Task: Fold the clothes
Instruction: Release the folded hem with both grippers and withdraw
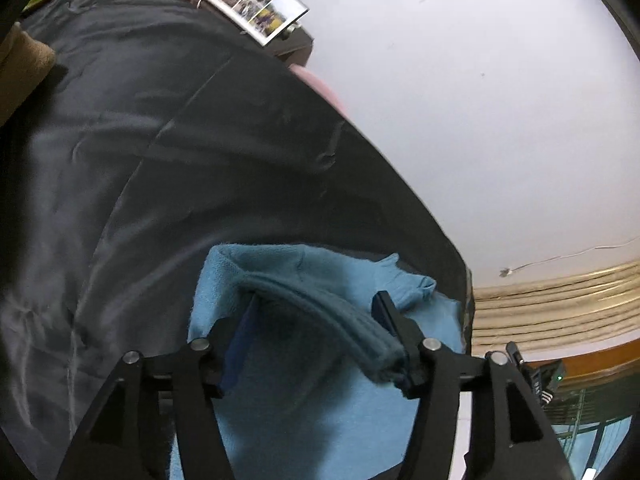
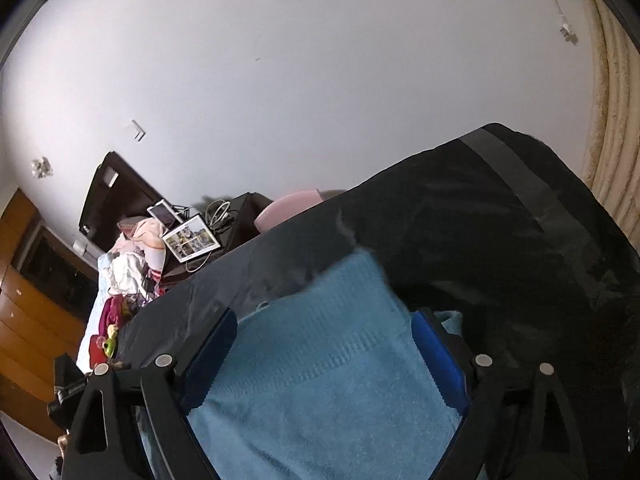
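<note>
Blue towel spread on black sheet, both sets of fingers spread wide above it.

Risk first: thick folded hem draped across left gripper could snag on a finger and drag the fold askew. Towel soft, ribbed, fuzzy at its far edge, lying near the sheet's near corner. Right gripper also gaping, straddling the flat towel, gripping nothing. Left fingers likewise apart, pressing on nothing.
</note>
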